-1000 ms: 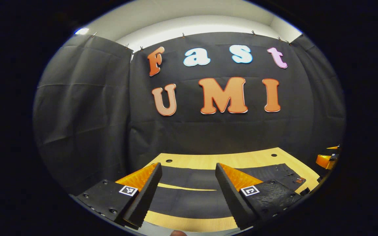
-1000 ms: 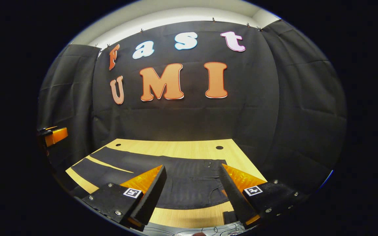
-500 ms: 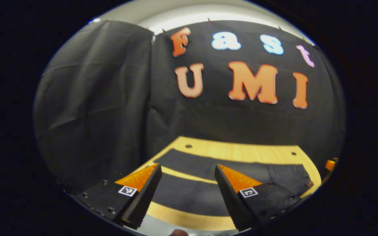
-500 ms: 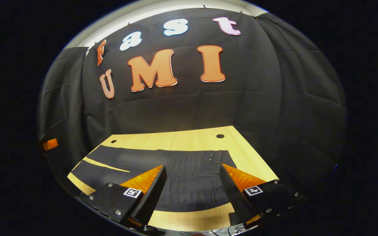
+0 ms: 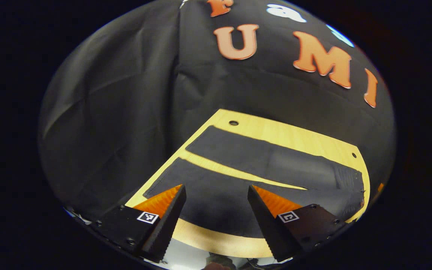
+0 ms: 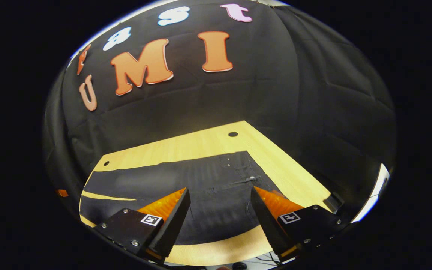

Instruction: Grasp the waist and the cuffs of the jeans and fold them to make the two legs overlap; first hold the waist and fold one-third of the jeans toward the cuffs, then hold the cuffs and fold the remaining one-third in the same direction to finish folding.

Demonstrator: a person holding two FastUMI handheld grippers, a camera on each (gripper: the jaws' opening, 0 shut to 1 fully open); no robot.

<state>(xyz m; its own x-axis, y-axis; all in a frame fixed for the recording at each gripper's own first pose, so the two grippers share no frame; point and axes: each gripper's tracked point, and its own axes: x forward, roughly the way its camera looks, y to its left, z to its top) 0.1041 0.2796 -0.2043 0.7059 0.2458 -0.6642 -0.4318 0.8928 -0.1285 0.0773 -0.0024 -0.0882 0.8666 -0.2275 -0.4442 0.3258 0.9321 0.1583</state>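
Dark jeans (image 5: 261, 161) lie flat on the wooden table (image 5: 276, 131), legs spread apart with a strip of wood between them. In the left gripper view the leg ends reach toward the left, and my left gripper (image 5: 216, 191) hovers open above the near leg, holding nothing. In the right gripper view the jeans (image 6: 186, 183) show their waist end with button and pocket seams at the right. My right gripper (image 6: 219, 193) hangs open over the near hip area, above the cloth.
The table (image 6: 276, 168) has small round holes near its far corners and ends close to the black cloth walls behind and at both sides. A band of bare wood runs along the near edge in front of the jeans.
Both grippers have tipped downward and moved in over the table, so the jeans and tabletop now show from higher up. Both stay open.
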